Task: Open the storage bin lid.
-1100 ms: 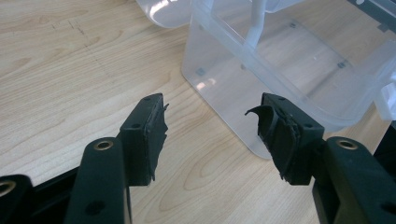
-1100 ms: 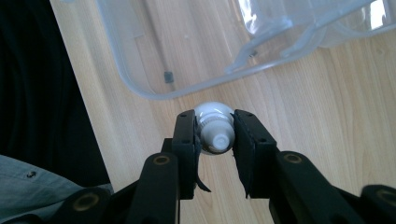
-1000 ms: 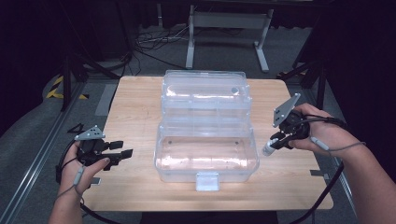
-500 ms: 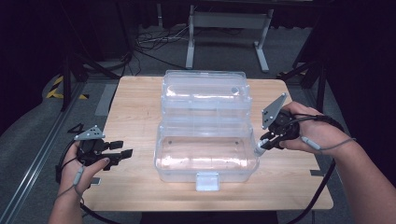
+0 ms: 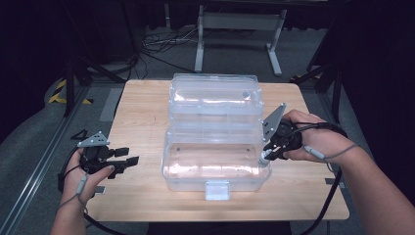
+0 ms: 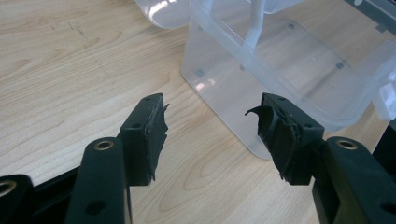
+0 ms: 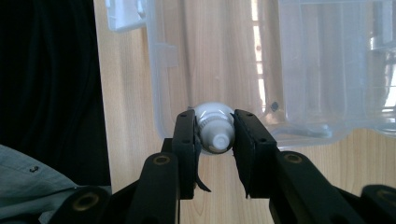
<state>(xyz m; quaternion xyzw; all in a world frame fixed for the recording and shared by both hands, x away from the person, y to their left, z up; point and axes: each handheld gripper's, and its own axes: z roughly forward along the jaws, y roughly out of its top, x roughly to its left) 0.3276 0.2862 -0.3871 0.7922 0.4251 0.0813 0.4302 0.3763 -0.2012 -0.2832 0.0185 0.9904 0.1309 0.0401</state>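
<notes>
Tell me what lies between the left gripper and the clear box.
Bare wooden table only, as the high view shows: left gripper open, short of the clear box.

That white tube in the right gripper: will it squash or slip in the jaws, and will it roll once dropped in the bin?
The tube looks round-bodied with a screw cap facing the camera, so it may well roll if laid down. The right gripper clamps it near the cap, probably the stiffer end; the body likely squashes. Smooth white plastic could slip. The clear bin looks flat-floored.
</notes>
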